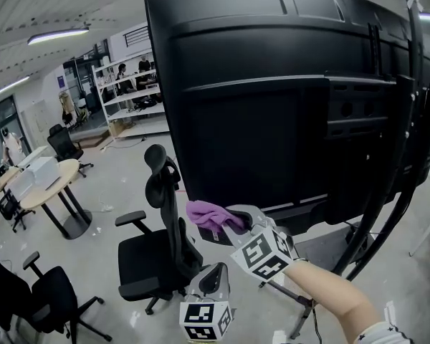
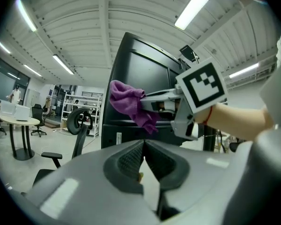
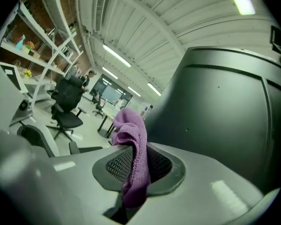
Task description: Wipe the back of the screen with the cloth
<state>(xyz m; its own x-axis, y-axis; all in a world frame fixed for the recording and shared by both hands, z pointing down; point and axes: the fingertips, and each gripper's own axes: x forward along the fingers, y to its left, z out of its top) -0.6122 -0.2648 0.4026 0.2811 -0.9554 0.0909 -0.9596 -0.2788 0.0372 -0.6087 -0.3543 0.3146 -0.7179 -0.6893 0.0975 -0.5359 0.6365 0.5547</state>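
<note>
The back of the big black screen (image 1: 272,106) fills the upper middle and right of the head view. My right gripper (image 1: 226,221) is shut on a purple cloth (image 1: 206,213), which is bunched just below and left of the screen's lower edge, with a small gap to the panel. In the right gripper view the cloth (image 3: 133,149) hangs clamped between the jaws of the right gripper (image 3: 136,150), with the screen back (image 3: 225,116) close on the right. My left gripper (image 1: 216,274) sits low, shut and holding nothing. From the left gripper (image 2: 144,144) I see the cloth (image 2: 129,102) above.
A black office chair (image 1: 158,242) stands left of the grippers, beneath the screen's left edge. Another chair (image 1: 50,299) is at the lower left. A round table (image 1: 54,185) and white shelves (image 1: 129,84) lie further left. The screen's stand legs (image 1: 373,221) slope down at right.
</note>
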